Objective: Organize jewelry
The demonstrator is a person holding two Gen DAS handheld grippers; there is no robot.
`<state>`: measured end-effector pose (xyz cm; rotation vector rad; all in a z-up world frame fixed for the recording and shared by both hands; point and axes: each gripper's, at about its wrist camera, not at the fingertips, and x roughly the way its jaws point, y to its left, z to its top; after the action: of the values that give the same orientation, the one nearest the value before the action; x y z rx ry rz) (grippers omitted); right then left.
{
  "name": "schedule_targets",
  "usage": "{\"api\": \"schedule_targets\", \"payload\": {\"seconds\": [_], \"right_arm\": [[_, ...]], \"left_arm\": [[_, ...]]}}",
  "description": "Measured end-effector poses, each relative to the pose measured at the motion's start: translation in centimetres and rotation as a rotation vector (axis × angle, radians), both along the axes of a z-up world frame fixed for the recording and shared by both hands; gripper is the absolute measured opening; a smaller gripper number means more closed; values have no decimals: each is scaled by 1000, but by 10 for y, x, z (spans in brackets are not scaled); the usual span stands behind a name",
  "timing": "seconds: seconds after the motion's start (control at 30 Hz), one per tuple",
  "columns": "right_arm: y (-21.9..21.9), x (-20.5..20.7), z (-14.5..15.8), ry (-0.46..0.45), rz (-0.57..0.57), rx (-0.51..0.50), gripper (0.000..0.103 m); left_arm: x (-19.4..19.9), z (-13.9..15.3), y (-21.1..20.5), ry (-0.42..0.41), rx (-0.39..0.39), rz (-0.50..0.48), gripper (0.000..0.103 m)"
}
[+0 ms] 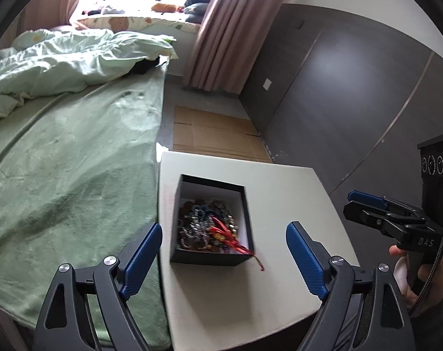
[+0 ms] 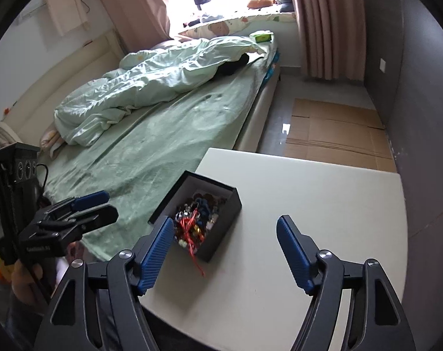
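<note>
A black box with a white lining stands open on a small white table. A heap of beaded jewelry fills it, and a red cord hangs over its near rim onto the tabletop. My left gripper hovers open above the box's near side, holding nothing. My right gripper is open too, over the box and the table, with nothing between its fingers. The jewelry and red cord show in the right wrist view as well. Each gripper appears at the edge of the other's view: the right gripper and the left gripper.
A bed with a green sheet and a crumpled pale quilt borders the table's left side. Flattened cardboard lies on the floor beyond the table. A dark wardrobe wall runs along the right, with pink curtains at the window.
</note>
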<state>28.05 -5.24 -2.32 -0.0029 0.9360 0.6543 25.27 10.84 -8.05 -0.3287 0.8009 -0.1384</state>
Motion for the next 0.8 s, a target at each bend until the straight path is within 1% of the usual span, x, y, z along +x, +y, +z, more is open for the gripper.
{"api": "schedule_targets", "payload": {"seconds": [0.13, 0.2, 0.27, 0.33, 0.4, 0.47, 0.53, 0.6, 0.8], "right_arm": [[-20, -19, 7, -13, -31, 3, 74], [-31, -29, 10, -19, -50, 8, 77], [-41, -41, 15, -33, -70, 8, 83], [-50, -53, 19, -49, -88, 13, 83], [-60, -65, 23, -60, -110, 14, 86], [-68, -76, 27, -75, -133, 13, 98], [-78, -91, 33, -103, -163, 16, 103], [-89, -108, 40, -130, -193, 25, 103], [-111, -152, 55, -192, -244, 43, 103]], "left_arm": [[-15, 11, -18, -26, 21, -20, 95], [-24, 18, -28, -41, 37, -29, 95], [-31, 23, -35, -52, 49, -35, 96], [-43, 30, -45, -69, 71, -41, 99], [-52, 35, -51, -86, 86, -42, 101], [-65, 42, -58, -103, 110, -36, 101], [-81, 50, -65, -130, 125, -35, 103], [-98, 58, -74, -161, 154, -26, 103], [-141, 75, -97, -233, 189, -39, 103]]}}
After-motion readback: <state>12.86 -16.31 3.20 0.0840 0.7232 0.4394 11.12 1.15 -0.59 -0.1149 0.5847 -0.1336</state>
